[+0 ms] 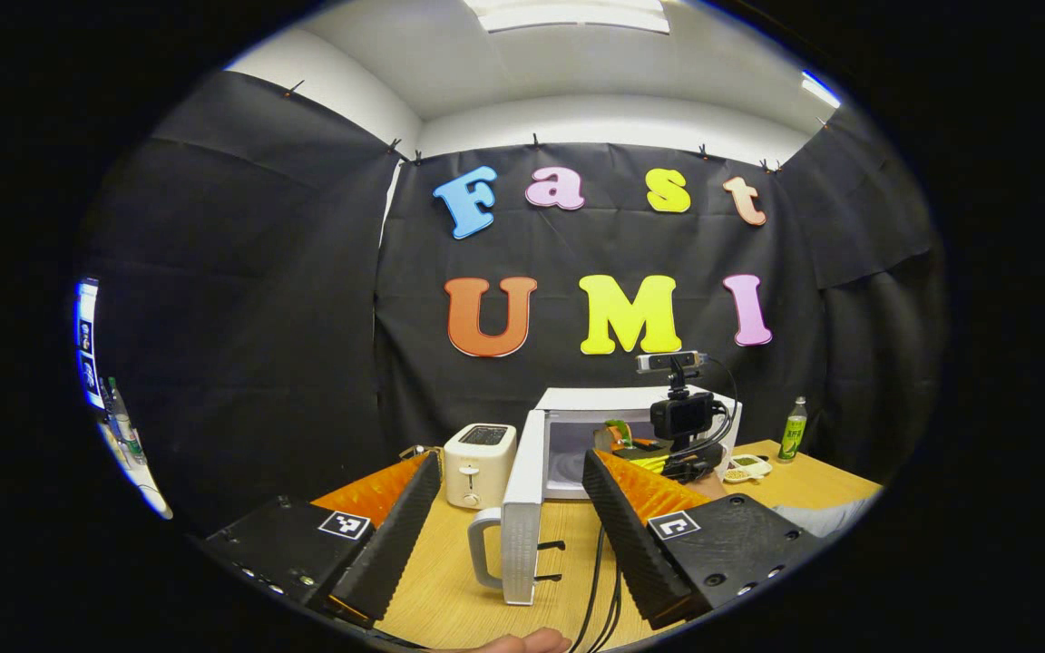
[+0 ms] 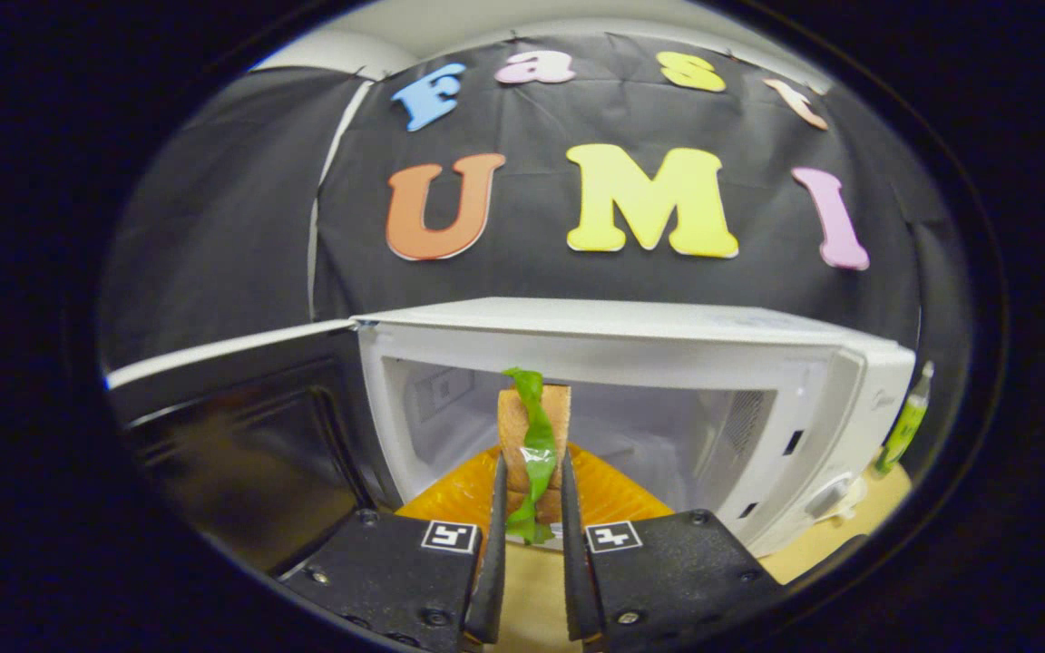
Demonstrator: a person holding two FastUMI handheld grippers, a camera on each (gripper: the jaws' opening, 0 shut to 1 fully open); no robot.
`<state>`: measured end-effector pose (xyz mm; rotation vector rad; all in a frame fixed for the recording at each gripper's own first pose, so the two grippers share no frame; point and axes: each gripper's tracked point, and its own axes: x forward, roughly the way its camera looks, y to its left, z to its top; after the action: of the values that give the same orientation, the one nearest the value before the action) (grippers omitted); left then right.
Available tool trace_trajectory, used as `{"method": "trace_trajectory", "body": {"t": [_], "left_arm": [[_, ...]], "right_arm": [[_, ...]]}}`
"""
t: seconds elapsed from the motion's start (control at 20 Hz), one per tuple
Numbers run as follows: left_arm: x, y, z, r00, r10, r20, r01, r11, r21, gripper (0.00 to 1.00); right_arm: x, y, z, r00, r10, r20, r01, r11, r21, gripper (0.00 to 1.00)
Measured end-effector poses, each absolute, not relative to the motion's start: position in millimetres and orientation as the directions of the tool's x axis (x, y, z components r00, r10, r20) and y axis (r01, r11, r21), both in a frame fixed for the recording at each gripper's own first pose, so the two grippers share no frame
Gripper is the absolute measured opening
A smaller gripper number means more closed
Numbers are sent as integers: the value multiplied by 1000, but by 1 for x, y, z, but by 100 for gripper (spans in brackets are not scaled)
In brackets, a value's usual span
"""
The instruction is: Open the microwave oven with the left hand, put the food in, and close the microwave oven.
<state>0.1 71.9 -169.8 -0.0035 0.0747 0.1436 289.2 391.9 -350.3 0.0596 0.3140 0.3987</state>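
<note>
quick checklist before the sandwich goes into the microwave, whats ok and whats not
1. Microwave door swung open: ok.
2. Sandwich clamped between both fingers of the right gripper: ok.
3. Sandwich lined up with the microwave opening: ok, it sits right in front of the cavity.
4. Cavity free of other items: cannot tell, the sandwich hides part of the floor.
5. Left gripper off the door: ok, open and back from the handle.
6. Toaster out of the path: ok, it stands left of the door.

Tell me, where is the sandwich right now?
In the right gripper view, the sandwich stands upright, pinched in the right gripper, right before the open microwave.
</note>
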Motion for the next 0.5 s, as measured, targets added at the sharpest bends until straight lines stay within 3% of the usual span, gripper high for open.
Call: {"method": "trace_trajectory", "body": {"t": [0.2,0.25,0.5], "left_arm": [[4,83,-177,982,169,-83,-171,985,-17,95],[6,87,-181,980,177,-91,-179,984,-12,95],[12,102,-198,970,209,-121,-212,977,-12,95]], "right_arm": [[317,400,-369,897,320,-304,-181,896,406,31],[325,399,-370,909,296,-292,-130,869,477,25],[345,393,-387,938,149,-313,110,729,676,33]]}}
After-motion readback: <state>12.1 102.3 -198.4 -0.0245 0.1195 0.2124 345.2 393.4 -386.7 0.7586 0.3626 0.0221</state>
